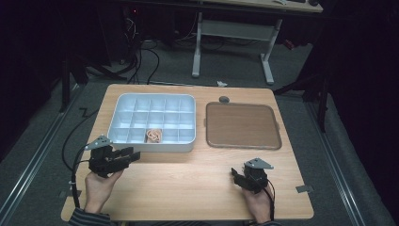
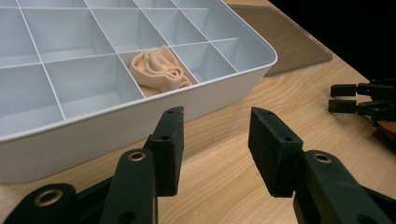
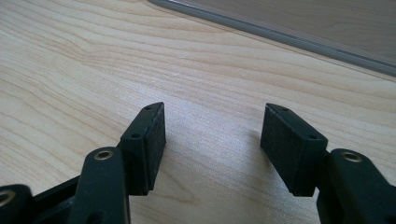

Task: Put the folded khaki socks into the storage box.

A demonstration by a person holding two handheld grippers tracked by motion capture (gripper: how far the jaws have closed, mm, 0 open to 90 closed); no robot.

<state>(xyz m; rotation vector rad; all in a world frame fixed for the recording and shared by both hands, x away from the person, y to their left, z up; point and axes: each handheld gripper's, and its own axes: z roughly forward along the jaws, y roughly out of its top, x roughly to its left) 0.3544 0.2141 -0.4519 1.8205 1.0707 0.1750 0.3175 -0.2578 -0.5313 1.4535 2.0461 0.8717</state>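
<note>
Dark surroundings are swallowing everything past the desk [image 1: 188,183]. We are resting both hands near its front edge: our left gripper [image 2: 215,140] is gaping empty just beside the white divided tray [image 1: 190,141], our right gripper [image 3: 212,140] is gaping empty near the brown tray [image 1: 242,125]. A peach cloth bundle [image 2: 159,70] is sitting in a front-row compartment.

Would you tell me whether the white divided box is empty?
Not empty: the white box holds one bundle of peach cloth in a front-row compartment; the others look bare.
</note>
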